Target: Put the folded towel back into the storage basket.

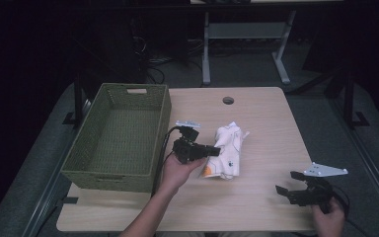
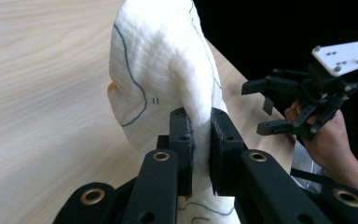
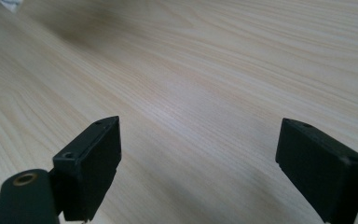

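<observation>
White cloth (image 1: pixel 227 150) pinched by left gripper (image 1: pixel 212 151) beside empty green basket (image 1: pixel 86 163), not yet inside; right gripper (image 1: pixel 288 185) wide, idle.

My left gripper (image 1: pixel 216 150) is squeezed tight on something soft. My right gripper (image 1: pixel 288 183) is wide open, low by the table.

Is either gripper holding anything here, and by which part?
Left gripper pinches a raised fold of the white cloth. Right gripper is open, holding nothing.
</observation>
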The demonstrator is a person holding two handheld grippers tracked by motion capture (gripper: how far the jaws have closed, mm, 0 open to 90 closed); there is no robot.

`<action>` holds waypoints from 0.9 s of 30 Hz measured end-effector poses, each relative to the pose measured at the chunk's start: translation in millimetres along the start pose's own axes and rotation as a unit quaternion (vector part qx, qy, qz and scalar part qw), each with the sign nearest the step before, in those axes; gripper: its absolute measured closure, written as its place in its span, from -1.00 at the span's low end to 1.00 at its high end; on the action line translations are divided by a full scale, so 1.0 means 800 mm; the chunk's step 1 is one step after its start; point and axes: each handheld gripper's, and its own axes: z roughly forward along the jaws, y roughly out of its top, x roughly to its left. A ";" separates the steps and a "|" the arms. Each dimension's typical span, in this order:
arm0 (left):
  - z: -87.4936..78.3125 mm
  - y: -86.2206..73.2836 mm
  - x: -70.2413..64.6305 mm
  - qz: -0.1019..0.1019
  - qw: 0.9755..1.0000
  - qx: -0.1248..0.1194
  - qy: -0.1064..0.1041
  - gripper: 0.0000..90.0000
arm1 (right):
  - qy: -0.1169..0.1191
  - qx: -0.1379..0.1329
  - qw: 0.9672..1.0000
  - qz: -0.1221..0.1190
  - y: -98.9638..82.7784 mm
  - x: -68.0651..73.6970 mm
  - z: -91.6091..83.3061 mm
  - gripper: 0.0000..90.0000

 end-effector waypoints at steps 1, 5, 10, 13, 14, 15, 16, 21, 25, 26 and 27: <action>0.000 0.000 0.000 0.000 1.000 0.000 0.000 0.83 | 0.000 0.000 1.000 0.000 0.000 0.000 0.000 -0.69; -0.008 0.001 -0.001 -0.001 1.000 -0.002 -0.003 0.83 | -0.005 -0.001 1.000 0.002 -0.001 0.000 -0.003 -0.69; -0.018 0.005 0.001 0.000 1.000 -0.004 -0.005 0.83 | -0.007 0.002 1.000 0.000 -0.001 0.000 -0.001 -0.69; -0.025 0.007 0.001 -0.002 1.000 -0.010 -0.006 0.83 | -0.008 0.003 1.000 0.001 -0.001 0.000 -0.001 -0.69; -0.025 0.007 0.001 -0.002 1.000 -0.010 -0.006 0.83 | -0.008 0.003 1.000 0.001 -0.001 0.000 -0.001 -0.69; -0.028 0.007 0.003 -0.004 1.000 -0.011 -0.007 0.83 | -0.009 0.003 1.000 0.001 -0.001 0.000 -0.001 -0.69; -0.033 0.007 0.005 -0.005 1.000 -0.012 -0.006 0.83 | -0.010 0.002 1.000 0.001 -0.001 0.000 -0.001 -0.69; -0.046 0.009 0.008 -0.009 1.000 -0.016 -0.002 0.83 | -0.013 0.002 1.000 0.003 -0.002 0.001 -0.001 -0.69; -0.056 0.014 0.007 -0.007 1.000 -0.020 -0.003 0.83 | -0.015 0.003 1.000 0.006 -0.002 0.002 -0.002 -0.69; -0.060 0.016 0.007 -0.004 1.000 -0.020 -0.001 0.83 | -0.016 0.002 1.000 0.006 -0.003 0.002 -0.002 -0.70; -0.063 0.018 0.006 -0.003 1.000 -0.021 0.000 0.82 | -0.018 0.003 1.000 0.008 -0.003 0.003 -0.002 -0.69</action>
